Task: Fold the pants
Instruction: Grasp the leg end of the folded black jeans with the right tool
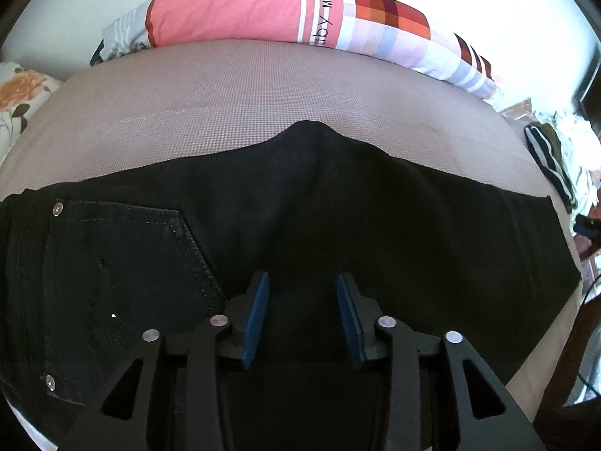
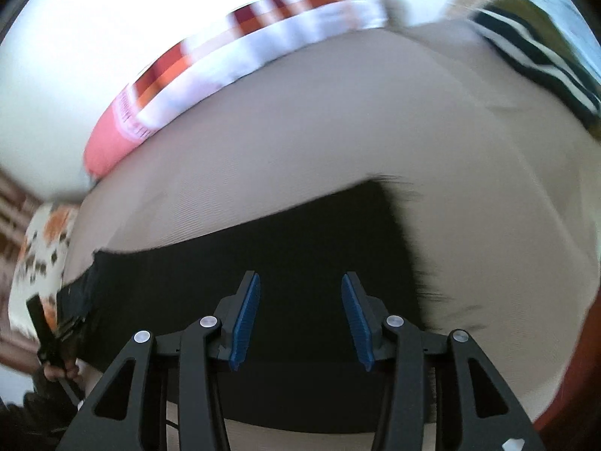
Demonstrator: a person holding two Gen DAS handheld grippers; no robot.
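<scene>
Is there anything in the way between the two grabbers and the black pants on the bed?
No, nothing visible. The left gripper and the right gripper both hang open right over the black pants, with only bare cloth between their blue pads. The pillow lies far back on the bed.

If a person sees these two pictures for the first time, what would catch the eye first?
First the black pants, laid flat across the beige bed surface and filling the middle of both views. Then the pink and checked pillow along the far edge, and the blue pads of the left gripper standing apart above the cloth, holding nothing.
</scene>
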